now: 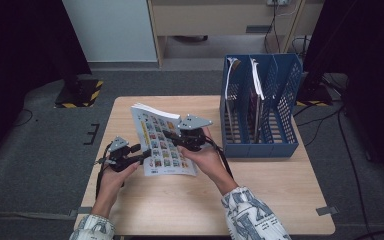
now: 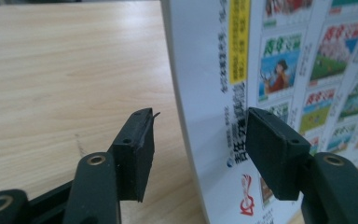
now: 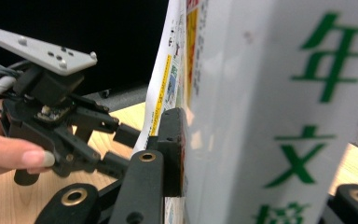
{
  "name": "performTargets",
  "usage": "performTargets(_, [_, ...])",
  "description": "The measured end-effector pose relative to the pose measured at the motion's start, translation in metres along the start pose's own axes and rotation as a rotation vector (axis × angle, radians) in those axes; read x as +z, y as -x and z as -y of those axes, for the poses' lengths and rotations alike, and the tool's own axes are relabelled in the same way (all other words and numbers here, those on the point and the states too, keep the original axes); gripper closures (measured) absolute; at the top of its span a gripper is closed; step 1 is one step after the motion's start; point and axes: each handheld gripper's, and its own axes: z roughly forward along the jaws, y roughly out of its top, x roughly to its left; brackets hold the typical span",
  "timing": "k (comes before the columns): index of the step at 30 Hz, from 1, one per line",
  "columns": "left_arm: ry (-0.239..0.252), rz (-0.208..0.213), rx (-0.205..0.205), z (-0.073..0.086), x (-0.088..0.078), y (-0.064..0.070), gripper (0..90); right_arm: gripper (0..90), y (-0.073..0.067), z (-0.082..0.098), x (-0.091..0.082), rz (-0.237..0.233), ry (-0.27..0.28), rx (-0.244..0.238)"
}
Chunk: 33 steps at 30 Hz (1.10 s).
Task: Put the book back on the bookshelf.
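Right gripper (image 1: pixel 172 136) pinches booklet (image 1: pixel 161 142); left gripper (image 1: pixel 142 153), at eight o'clock, spread apart. Withdraw left clear, then carry toward file rack (image 1: pixel 260 145).

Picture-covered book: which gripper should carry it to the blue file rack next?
Right, probably. The right gripper is clamped on the white picture-covered book and sits nearer the blue plastic file rack. The left gripper has open jaws around the book's edge, pads clear of the cover.
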Motion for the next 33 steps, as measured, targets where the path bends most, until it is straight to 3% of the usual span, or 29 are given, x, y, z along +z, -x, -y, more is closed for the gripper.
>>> performTargets(8, [-0.046,0.053,0.011,0.007,0.008,-0.002,44.0,73.8,0.000,0.000,0.001,-0.004,-0.003,0.006])
performTargets(13, [-0.060,0.063,0.036,0.008,0.009,-0.002,55.1,73.8,-0.001,0.000,0.002,-0.008,-0.005,0.006])
performTargets(19, [-0.083,0.069,0.014,0.005,0.003,-0.006,75.2,73.8,0.000,0.000,0.002,-0.020,-0.007,0.010])
performTargets(27, [-0.092,0.036,0.024,0.001,0.004,0.001,81.7,73.7,0.002,0.002,-0.001,-0.025,-0.003,0.024])
performTargets(30, [-0.081,0.019,0.027,-0.001,0.004,0.003,82.2,73.6,0.002,0.002,-0.001,-0.027,-0.003,0.027])
performTargets(33, [-0.037,-0.019,0.019,-0.005,0.000,0.004,82.7,73.6,0.005,-0.001,-0.003,-0.018,0.011,0.030])
